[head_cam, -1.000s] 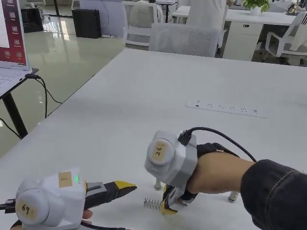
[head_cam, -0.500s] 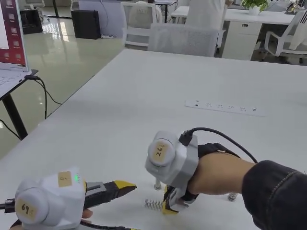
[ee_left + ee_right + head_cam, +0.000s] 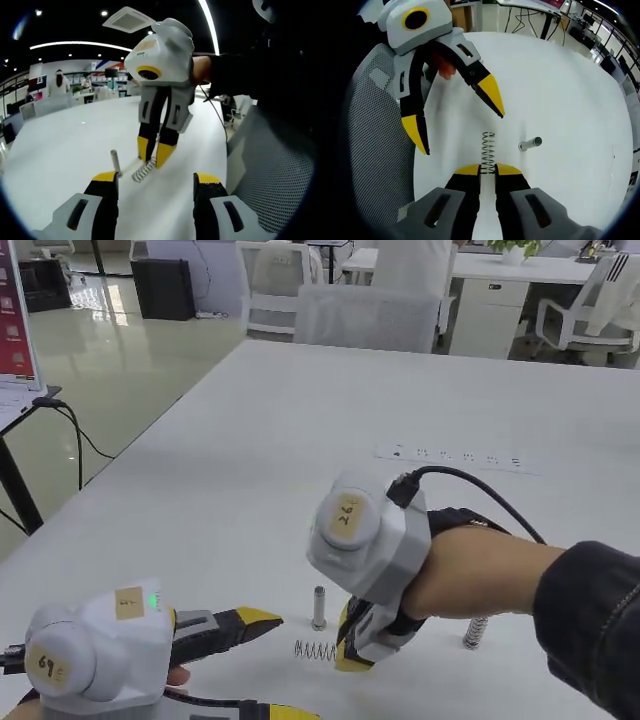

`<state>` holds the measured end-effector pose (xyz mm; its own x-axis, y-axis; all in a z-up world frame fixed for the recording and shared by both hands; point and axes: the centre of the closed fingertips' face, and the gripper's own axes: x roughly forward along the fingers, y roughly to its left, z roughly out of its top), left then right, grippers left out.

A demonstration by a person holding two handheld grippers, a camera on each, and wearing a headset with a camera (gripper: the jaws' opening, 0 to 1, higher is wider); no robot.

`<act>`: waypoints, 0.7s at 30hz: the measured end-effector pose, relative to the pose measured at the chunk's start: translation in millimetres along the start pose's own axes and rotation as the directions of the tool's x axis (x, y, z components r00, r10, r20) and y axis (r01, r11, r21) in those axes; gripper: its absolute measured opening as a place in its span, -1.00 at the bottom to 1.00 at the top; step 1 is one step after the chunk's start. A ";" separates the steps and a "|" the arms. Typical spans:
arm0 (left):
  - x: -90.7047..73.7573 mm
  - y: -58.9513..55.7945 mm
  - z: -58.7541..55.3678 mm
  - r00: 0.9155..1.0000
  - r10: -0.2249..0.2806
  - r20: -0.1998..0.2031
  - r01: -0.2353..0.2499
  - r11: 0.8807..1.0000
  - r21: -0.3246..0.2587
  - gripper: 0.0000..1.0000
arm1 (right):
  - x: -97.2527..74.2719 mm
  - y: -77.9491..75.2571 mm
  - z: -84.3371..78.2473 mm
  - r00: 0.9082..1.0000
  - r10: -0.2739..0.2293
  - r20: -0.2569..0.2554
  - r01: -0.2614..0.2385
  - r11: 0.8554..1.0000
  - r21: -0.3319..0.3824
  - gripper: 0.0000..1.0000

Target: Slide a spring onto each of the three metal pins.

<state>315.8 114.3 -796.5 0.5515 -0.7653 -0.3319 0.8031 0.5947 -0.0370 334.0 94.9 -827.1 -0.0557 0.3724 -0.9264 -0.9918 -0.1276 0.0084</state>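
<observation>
A loose spring [image 3: 315, 649] lies flat on the white table [image 3: 300, 470], with my right gripper [image 3: 350, 652] shut on its right end. In the right gripper view the spring [image 3: 488, 146] sticks out ahead of the nearly closed yellow tips [image 3: 487, 171]. A bare upright metal pin [image 3: 319, 607] stands just behind the spring. A second pin [image 3: 475, 632] with a spring on it stands to the right, partly behind the person's wrist. My left gripper [image 3: 272, 665] hovers open at the lower left, pointing at the spring [image 3: 144, 170] and pin [image 3: 114, 161].
A white power strip [image 3: 455, 456] lies across the table's middle, with a black cable running from the right gripper toward it. Office chairs stand beyond the far edge. A laptop [image 3: 12, 330] sits on a side stand to the left. The table's near-left edge is close.
The head camera has tipped down a little. The right gripper has tilted and moved slightly right with the spring's end held, so the bare pin now shows in full. The left gripper has stayed open.
</observation>
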 end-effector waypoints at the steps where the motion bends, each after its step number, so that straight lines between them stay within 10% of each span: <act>1: 0.4 -0.5 0.3 1.000 -0.002 -0.002 0.002 1.000 0.003 0.09 | -1.6 0.3 -0.1 1.000 -0.001 0.002 0.001 1.000 0.000 -0.85; 21: 8.7 -13.7 14.3 0.997 -0.074 0.000 0.074 0.995 0.067 -0.29 | -28.7 21.8 -10.7 1.000 0.014 -0.026 -0.016 0.997 -0.076 -0.85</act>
<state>312.8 95.9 -785.4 0.4902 -0.8076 -0.3279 0.8552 0.5183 0.0021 315.2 71.6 -804.3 -0.0666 0.3463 -0.9357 -0.9791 -0.2033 -0.0055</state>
